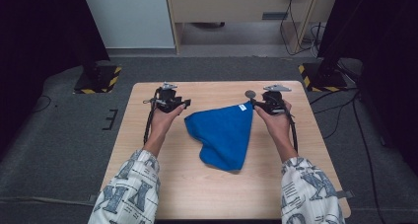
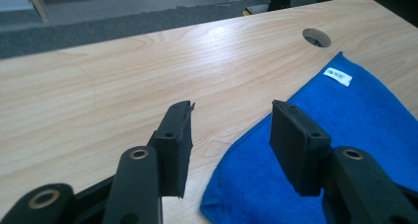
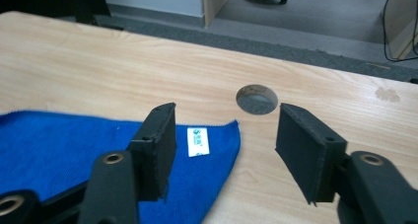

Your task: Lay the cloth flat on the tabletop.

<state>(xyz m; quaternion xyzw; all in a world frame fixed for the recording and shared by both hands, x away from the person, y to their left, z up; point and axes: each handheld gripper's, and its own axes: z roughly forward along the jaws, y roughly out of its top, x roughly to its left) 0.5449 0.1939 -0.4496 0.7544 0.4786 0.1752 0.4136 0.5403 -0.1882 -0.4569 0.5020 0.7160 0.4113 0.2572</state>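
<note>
One cable hole [image 3: 257,99] beside blue cloth [image 3: 59,150]

A light wooden rectangular surface [image 1: 207,189] with pale grain stands on grey carpeted floor [image 1: 59,135]. Its top is smooth with rounded corners. Near the far right edge a small round cable hole [image 1: 250,93] is cut through the wood. One thing lies directly on the surface: a bright blue folded terry cloth [image 1: 224,135], roughly triangular, widest at its far side and narrowing toward the near side, resting flat around the middle. A small white label [image 1: 242,107] sits at its far right corner, just beside the hole.
</note>
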